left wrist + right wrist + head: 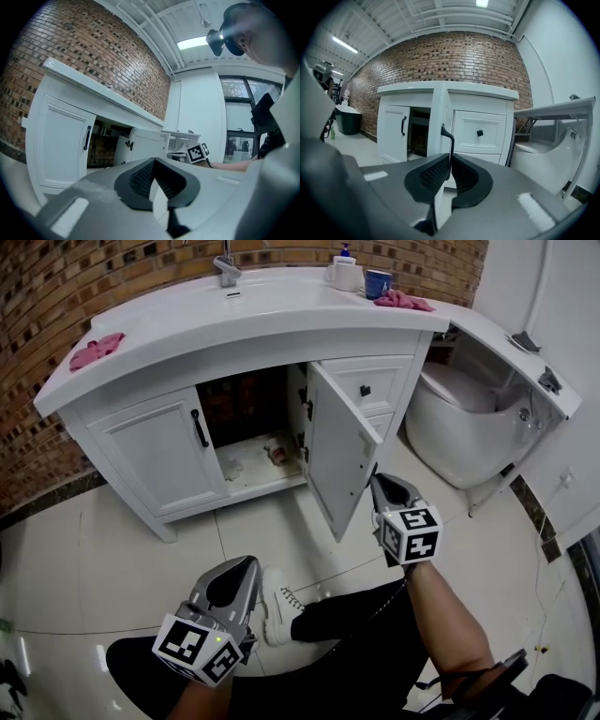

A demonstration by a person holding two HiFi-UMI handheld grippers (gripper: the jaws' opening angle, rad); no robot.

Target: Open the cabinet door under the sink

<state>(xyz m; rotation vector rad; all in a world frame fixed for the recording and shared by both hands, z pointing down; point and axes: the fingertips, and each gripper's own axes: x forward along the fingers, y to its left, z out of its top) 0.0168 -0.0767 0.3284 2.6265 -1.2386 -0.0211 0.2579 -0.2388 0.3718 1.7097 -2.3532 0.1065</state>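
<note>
Closed and empty, my left gripper (pixel 242 570) hangs back; my right gripper (pixel 377 482) clamps the upright handle (pixel 449 140) of the open cabinet door (pixel 336 451).

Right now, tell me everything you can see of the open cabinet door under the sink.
The open cabinet door is white, painted wood by its look, with a recessed panel. It stands upright, swung wide out, hinged beside the drawers. The right claw is shut on the black handle at its free edge.
</note>
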